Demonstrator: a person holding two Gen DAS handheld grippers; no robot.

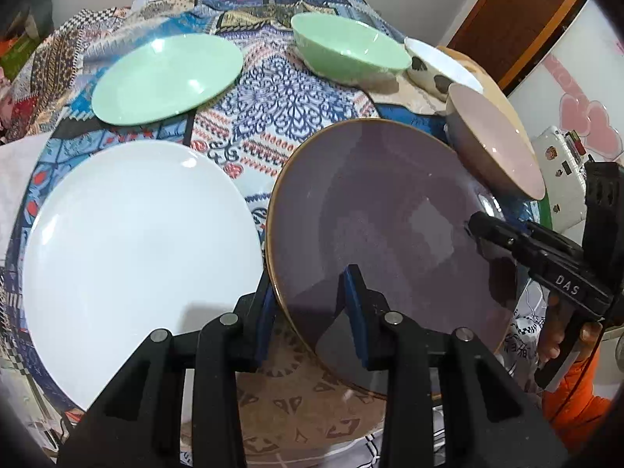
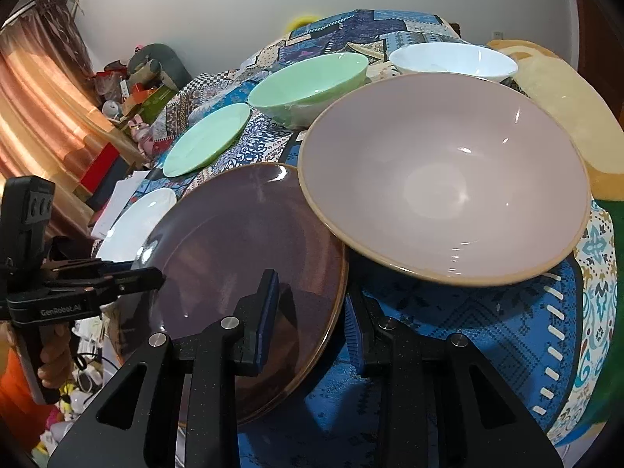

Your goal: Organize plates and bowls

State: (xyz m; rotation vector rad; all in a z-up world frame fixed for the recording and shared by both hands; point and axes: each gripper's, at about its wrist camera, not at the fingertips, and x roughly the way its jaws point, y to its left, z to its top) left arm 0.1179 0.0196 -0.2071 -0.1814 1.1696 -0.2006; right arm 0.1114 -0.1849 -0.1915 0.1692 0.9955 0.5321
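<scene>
A dark purple plate (image 1: 382,210) (image 2: 234,241) with a golden rim hangs tilted over the table's near edge, held from both sides. My left gripper (image 1: 310,306) (image 2: 156,275) is shut on its left rim, one finger over the plate and one under. My right gripper (image 2: 310,312) (image 1: 477,228) is shut on the opposite rim. A pink bowl (image 1: 495,140) (image 2: 440,179) stands just beyond, its rim overlapping the plate's far right edge. A white plate (image 1: 136,257) (image 2: 136,214) lies left of the purple one.
On the patchwork tablecloth (image 1: 273,117) lie a green plate (image 1: 167,78) (image 2: 206,138), a green bowl (image 1: 351,50) (image 2: 312,82) and a white bowl (image 1: 440,70) (image 2: 452,60) farther back. A yellow cushion (image 2: 565,117) lies at the far right. Clutter (image 2: 128,89) fills the floor at left.
</scene>
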